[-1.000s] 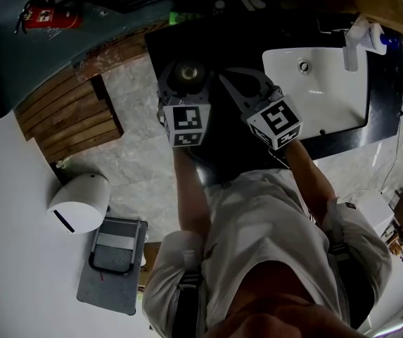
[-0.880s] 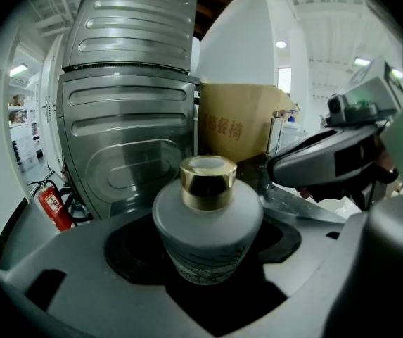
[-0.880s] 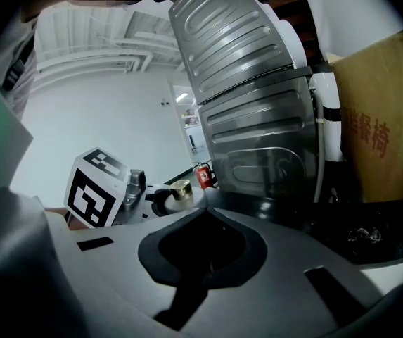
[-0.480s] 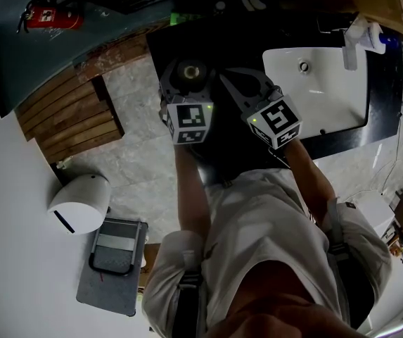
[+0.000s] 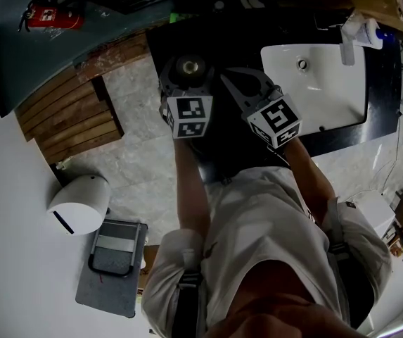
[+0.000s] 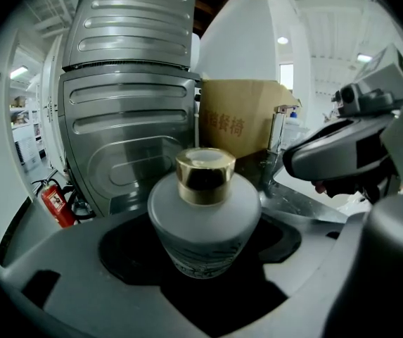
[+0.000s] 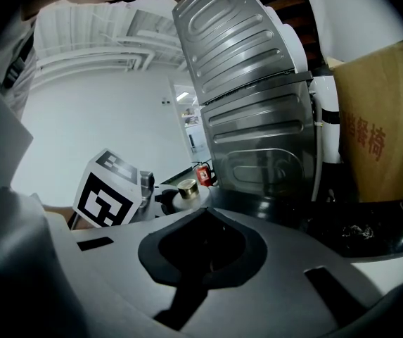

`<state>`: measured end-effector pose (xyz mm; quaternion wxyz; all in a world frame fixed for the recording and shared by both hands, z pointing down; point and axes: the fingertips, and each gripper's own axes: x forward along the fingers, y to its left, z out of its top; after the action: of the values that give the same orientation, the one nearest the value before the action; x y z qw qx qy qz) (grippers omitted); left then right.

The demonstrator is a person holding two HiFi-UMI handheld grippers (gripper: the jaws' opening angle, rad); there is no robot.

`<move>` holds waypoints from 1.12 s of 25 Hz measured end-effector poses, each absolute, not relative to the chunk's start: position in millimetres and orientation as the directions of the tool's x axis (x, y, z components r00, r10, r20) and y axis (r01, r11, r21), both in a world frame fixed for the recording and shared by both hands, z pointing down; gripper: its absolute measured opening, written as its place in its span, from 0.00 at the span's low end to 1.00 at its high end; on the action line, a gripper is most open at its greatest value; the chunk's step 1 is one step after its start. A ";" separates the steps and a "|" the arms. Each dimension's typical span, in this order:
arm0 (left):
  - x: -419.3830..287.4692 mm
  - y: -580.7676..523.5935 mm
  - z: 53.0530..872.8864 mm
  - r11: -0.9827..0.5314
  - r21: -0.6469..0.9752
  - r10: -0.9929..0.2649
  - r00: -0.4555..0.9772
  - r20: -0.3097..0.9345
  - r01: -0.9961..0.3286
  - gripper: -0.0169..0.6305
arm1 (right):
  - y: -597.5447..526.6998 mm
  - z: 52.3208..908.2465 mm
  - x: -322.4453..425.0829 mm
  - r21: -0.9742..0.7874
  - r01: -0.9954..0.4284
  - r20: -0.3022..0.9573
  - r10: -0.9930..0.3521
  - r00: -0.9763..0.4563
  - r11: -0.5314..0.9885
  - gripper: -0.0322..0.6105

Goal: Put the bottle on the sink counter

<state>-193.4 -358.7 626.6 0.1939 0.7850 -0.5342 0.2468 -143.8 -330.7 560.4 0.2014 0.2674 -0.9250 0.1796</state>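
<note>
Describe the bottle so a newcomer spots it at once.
Find the white sink set in the dark counter; left of it are two grippers with marker cubes. The bottle sits in the left gripper: squat, frosted white, with a gold cap. The right gripper beside it is empty.

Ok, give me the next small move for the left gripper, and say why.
Probably lower the left gripper straight down: its jaws clasp the gold-capped bottle, which hangs over the black counter left of the white basin, and contact with the counter isn't clear.
</note>
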 end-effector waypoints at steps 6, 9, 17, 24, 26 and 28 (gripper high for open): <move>-194.0 -353.1 627.0 -0.341 0.042 -0.745 0.297 0.597 -0.939 0.54 | -325.9 558.0 -139.5 -0.215 -0.573 0.471 -0.430 -0.770 0.791 0.05; -194.9 -349.2 628.5 -0.332 0.044 -0.745 0.291 0.601 -0.942 0.54 | -321.4 557.0 -138.0 -0.211 -0.573 0.472 -0.431 -0.769 0.792 0.05; -198.2 -333.1 630.4 -0.307 0.064 -0.745 0.281 0.605 -0.950 0.54 | -309.1 550.8 -134.2 -0.202 -0.580 0.468 -0.443 -0.765 0.789 0.05; -201.8 -320.5 618.7 -0.275 0.108 -0.762 0.285 0.582 -0.955 0.54 | -300.7 546.5 -126.4 -0.185 -0.596 0.468 -0.463 -0.753 0.781 0.05; -202.0 -315.4 614.7 -0.270 0.127 -0.767 0.293 0.571 -0.954 0.54 | -298.4 544.5 -124.3 -0.180 -0.601 0.469 -0.469 -0.748 0.779 0.05; -200.5 -310.1 609.4 -0.277 0.141 -0.769 0.307 0.560 -0.950 0.54 | -296.1 541.3 -122.1 -0.171 -0.604 0.468 -0.476 -0.745 0.778 0.05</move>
<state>-200.5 -310.1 609.4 0.2310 0.7748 -0.5549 0.1959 -122.1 -296.1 541.3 0.2039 0.2933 -0.9206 0.1581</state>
